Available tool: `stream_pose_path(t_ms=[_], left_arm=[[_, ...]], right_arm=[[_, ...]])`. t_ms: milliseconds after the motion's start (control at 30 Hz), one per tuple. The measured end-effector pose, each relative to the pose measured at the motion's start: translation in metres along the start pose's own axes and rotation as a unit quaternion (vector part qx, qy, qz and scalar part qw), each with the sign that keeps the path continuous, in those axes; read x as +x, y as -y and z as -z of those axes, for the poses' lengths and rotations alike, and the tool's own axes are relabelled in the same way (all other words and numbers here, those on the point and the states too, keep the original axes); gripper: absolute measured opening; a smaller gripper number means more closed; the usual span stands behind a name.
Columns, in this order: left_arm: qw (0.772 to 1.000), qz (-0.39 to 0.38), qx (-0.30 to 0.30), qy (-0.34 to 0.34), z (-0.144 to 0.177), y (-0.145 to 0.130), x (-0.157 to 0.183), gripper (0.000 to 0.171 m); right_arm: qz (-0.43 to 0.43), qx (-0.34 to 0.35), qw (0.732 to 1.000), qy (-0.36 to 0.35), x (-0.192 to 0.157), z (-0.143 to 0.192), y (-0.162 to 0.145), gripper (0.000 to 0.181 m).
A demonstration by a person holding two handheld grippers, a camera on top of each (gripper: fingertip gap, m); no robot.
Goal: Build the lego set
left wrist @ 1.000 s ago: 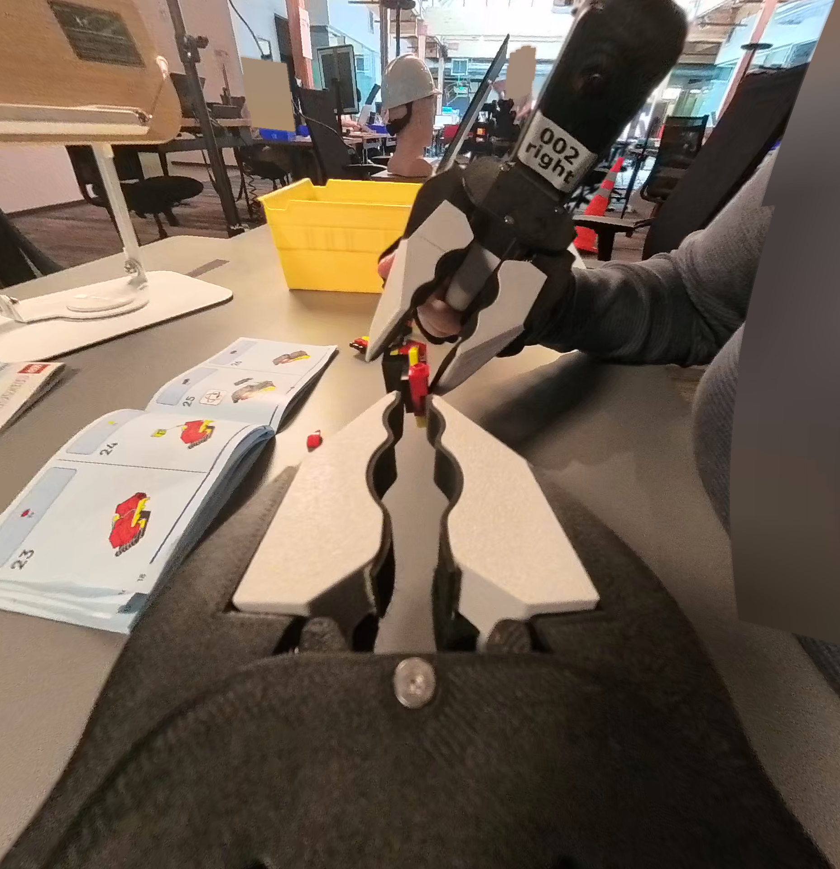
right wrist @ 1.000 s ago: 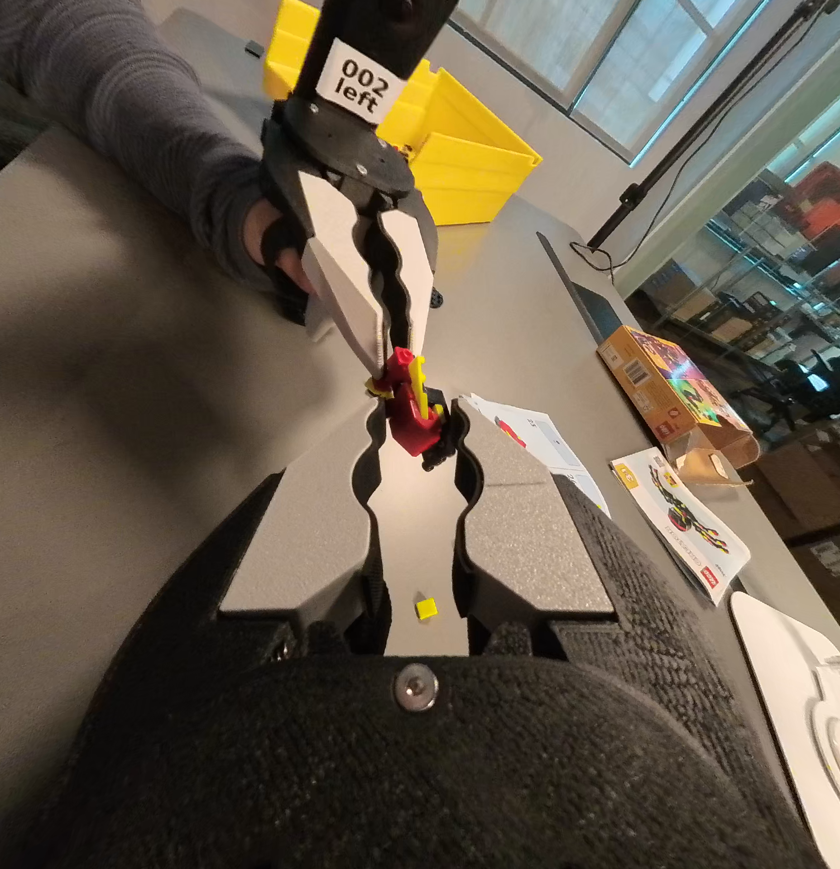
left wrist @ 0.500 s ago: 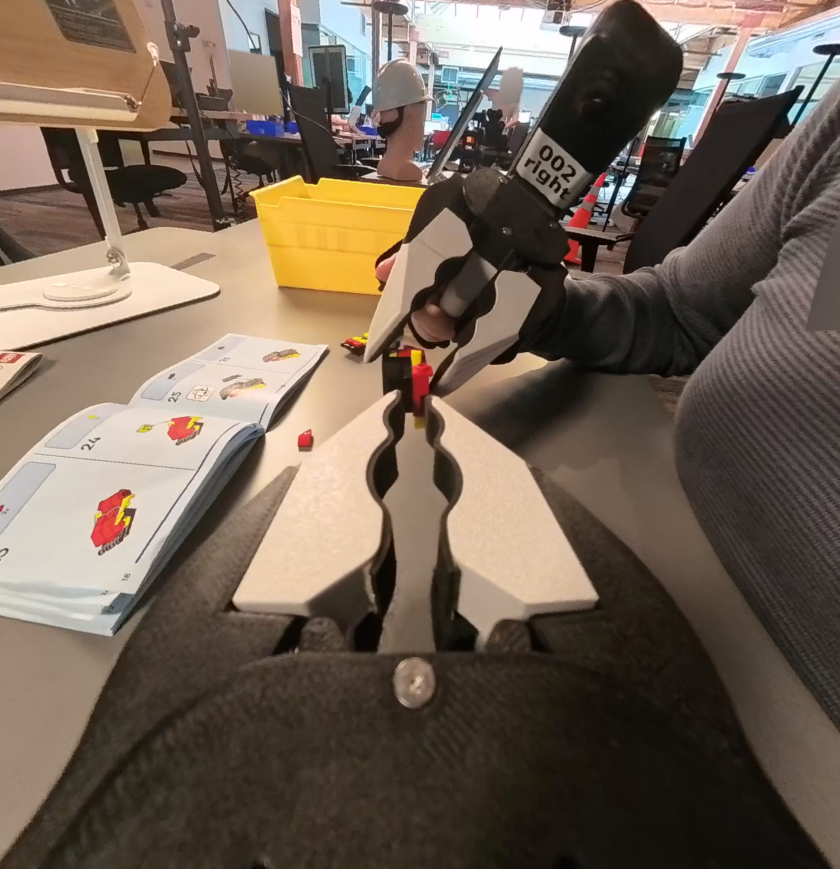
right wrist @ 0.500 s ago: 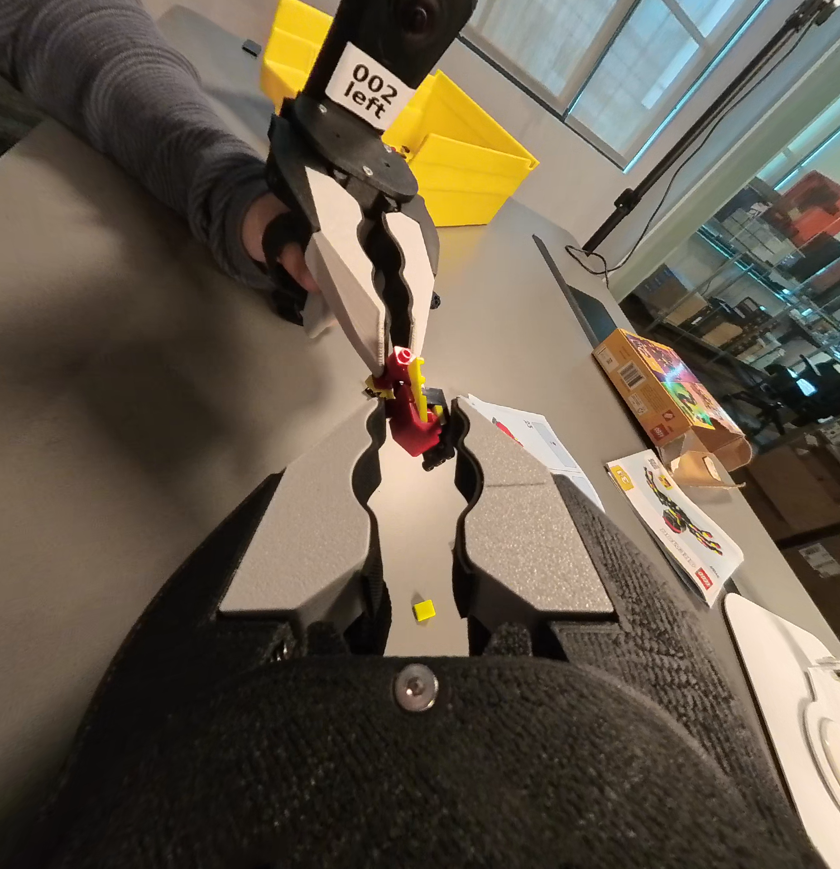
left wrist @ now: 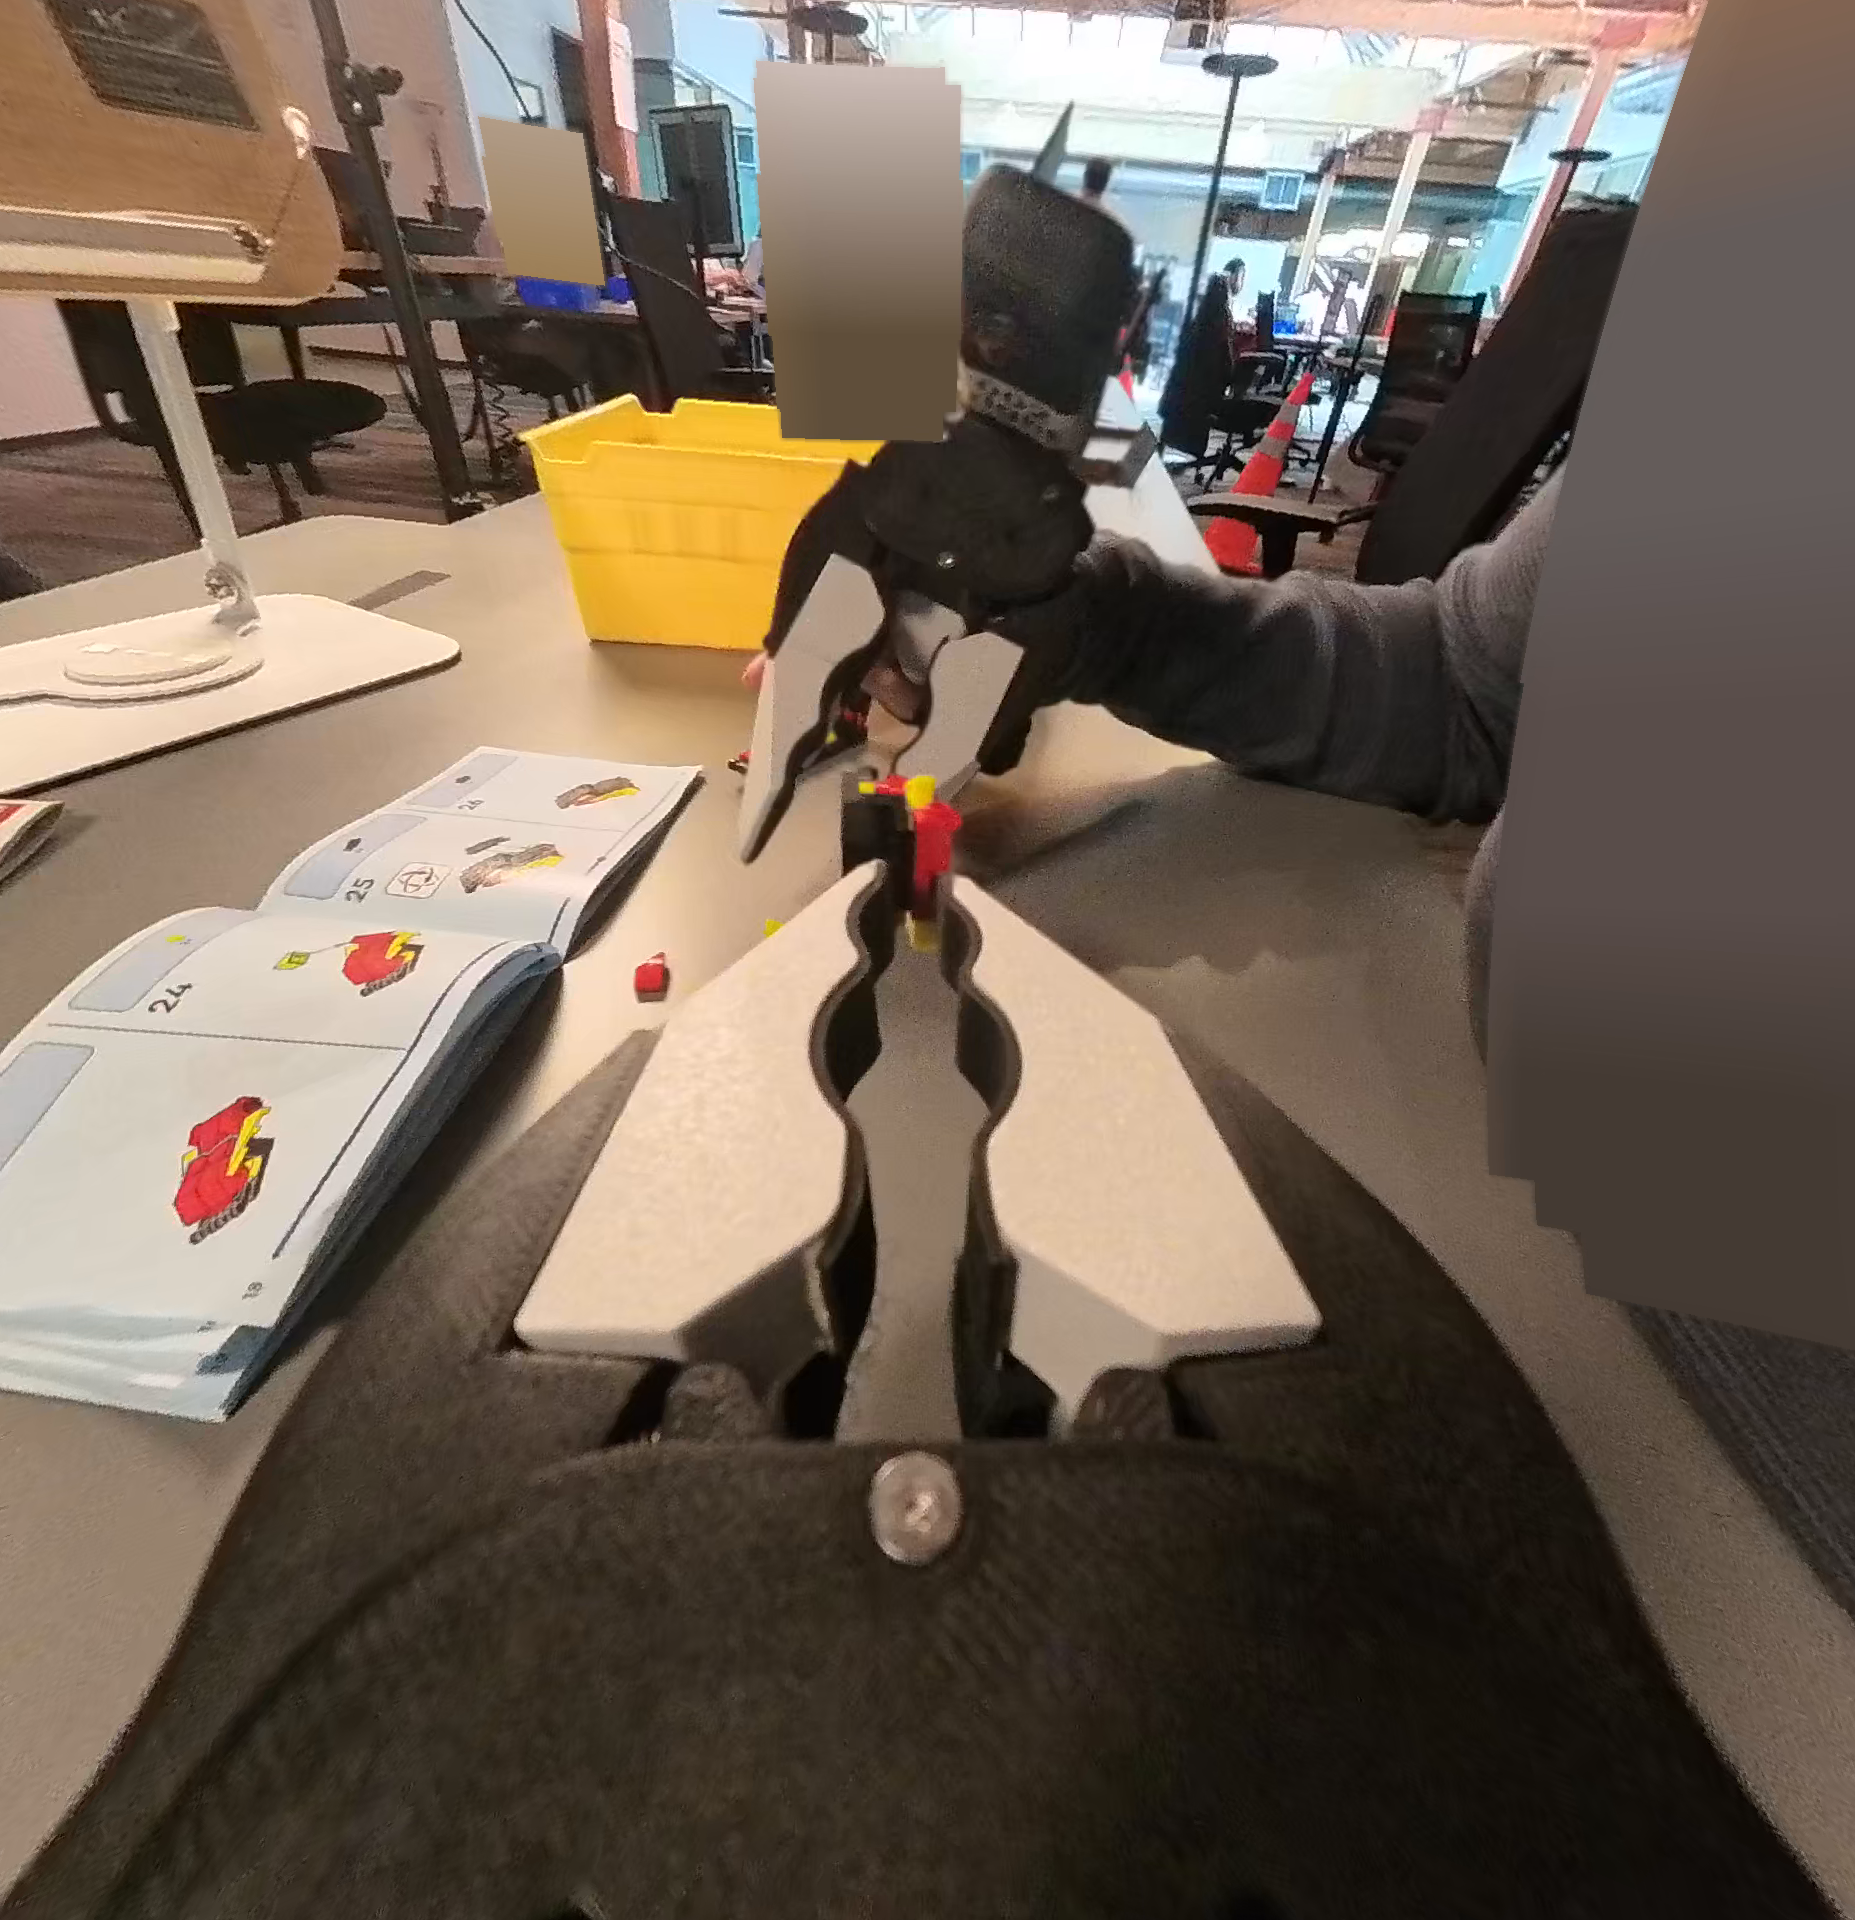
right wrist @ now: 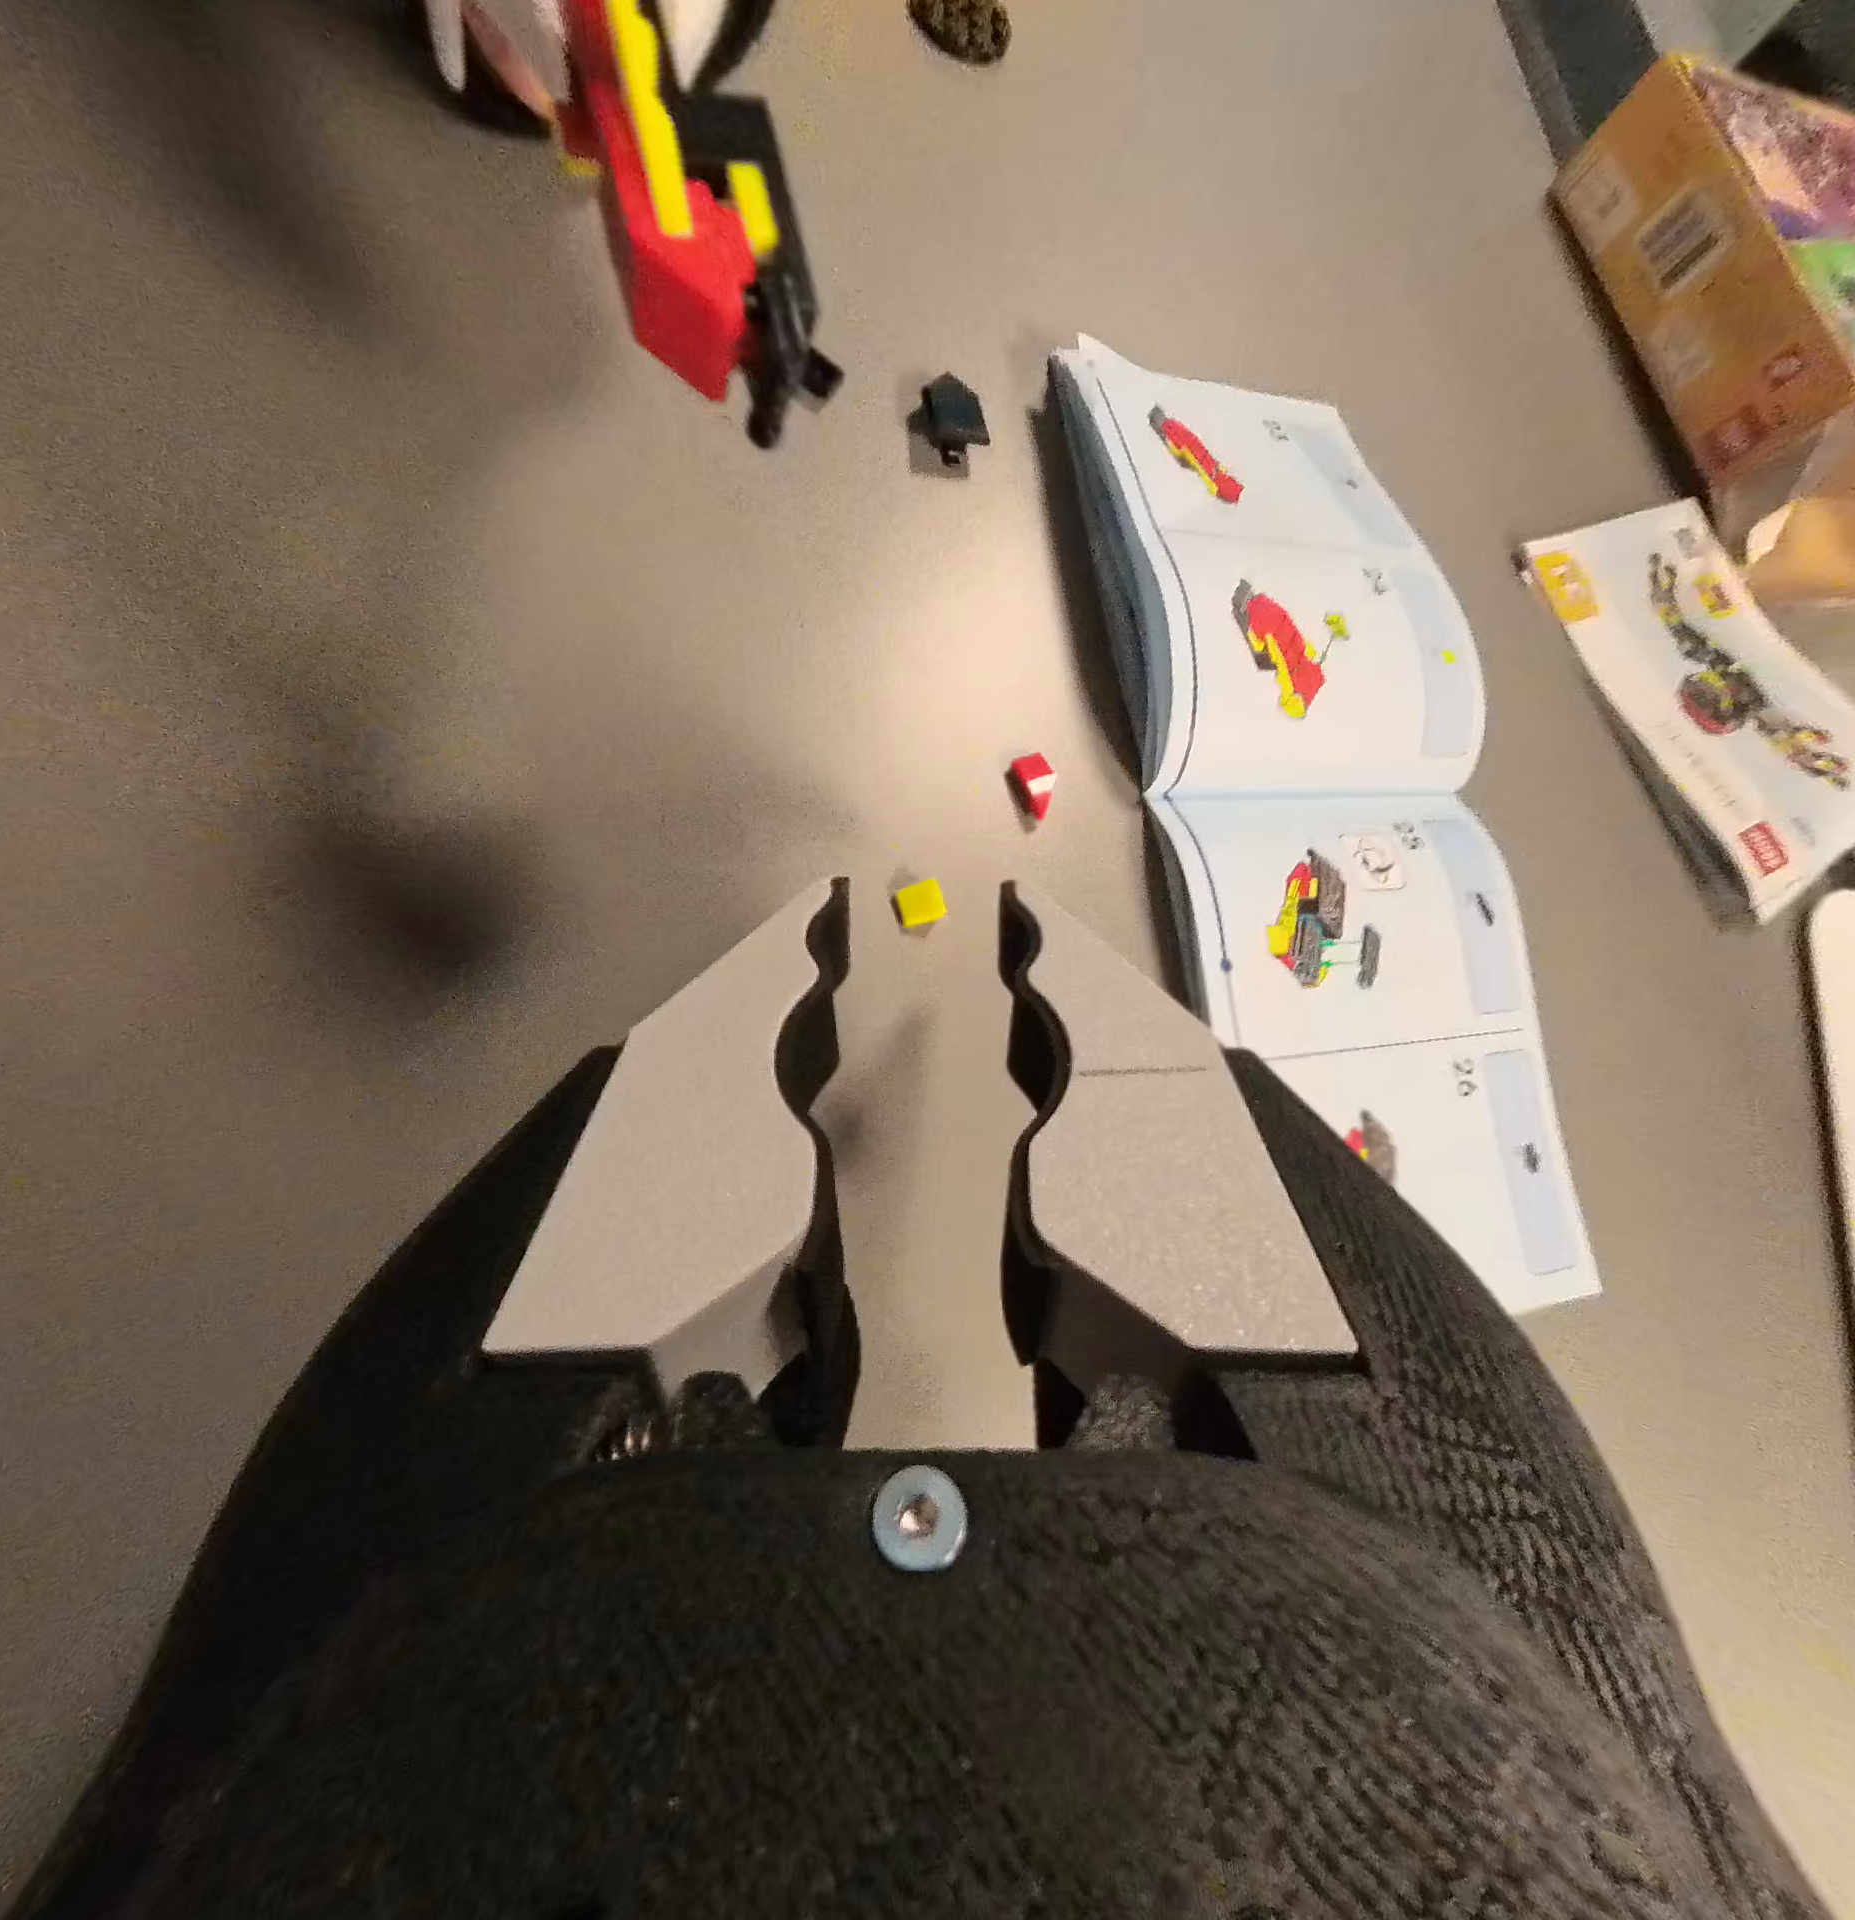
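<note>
My left gripper (left wrist: 910, 891) is shut on the small red, yellow and black lego model (left wrist: 918, 842) and holds it upright above the grey table. The model also shows in the right wrist view (right wrist: 684, 249), blurred, at the top left. My right gripper (right wrist: 923, 888) is open and empty and points down at the table. A small yellow tile (right wrist: 919, 902) lies on the table between its fingertips. In the left wrist view the right gripper (left wrist: 850, 805) hangs just behind the model. A small red piece (right wrist: 1031, 781) and a black piece (right wrist: 949, 410) lie loose nearby.
An open instruction booklet (right wrist: 1318, 779) lies right of the loose pieces, with a leaflet (right wrist: 1692, 707) and a cardboard box (right wrist: 1733, 260) beyond it. A yellow bin (left wrist: 684, 530) and a white stand base (left wrist: 175, 665) sit at the far side. A person's grey sleeve (left wrist: 1266, 665) reaches in from the right. The grippers' ends are close to 11 cm from one another. The small red piece (right wrist: 1031, 781) is about 5 cm from my right fingertips. Look for it in the left wrist view (left wrist: 645, 984) too.
My right gripper has let go of the model, opened, and swung down toward the table over the yellow tile. My left gripper still holds the model.
</note>
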State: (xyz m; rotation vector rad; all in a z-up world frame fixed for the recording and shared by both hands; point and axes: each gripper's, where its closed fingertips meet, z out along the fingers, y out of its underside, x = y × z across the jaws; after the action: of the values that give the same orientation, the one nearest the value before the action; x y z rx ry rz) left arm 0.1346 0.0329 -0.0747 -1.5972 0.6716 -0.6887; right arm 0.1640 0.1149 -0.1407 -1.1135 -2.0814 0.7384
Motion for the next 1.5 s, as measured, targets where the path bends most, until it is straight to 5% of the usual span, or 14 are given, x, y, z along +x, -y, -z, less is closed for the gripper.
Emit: stream_pose_path(t_ms=[533, 867, 1267, 1500], left_arm=[[1.0, -0.011, -0.009, -0.012, -0.002, -0.002, 0.005, 0.006], [1.0, -0.01, -0.007, -0.009, -0.001, -0.002, 0.004, 0.006], [1.0, -0.004, 0.005, -0.003, 0.001, 0.001, 0.002, 0.006], [1.0, 0.001, 0.011, -0.006, 0.002, 0.003, 0.002, 0.006]], right_arm=[[-0.028, 0.019, 0.994, 0.106, -0.006, -0.017, -0.008, 0.008], [-0.041, 0.018, 0.994, 0.101, -0.006, -0.017, -0.006, 0.004], [-0.01, 0.182, 0.975, 0.124, -0.007, 0.033, 0.11, 0.001], [0.024, 0.176, 0.973, 0.148, -0.022, 0.027, 0.129, 0.0]])
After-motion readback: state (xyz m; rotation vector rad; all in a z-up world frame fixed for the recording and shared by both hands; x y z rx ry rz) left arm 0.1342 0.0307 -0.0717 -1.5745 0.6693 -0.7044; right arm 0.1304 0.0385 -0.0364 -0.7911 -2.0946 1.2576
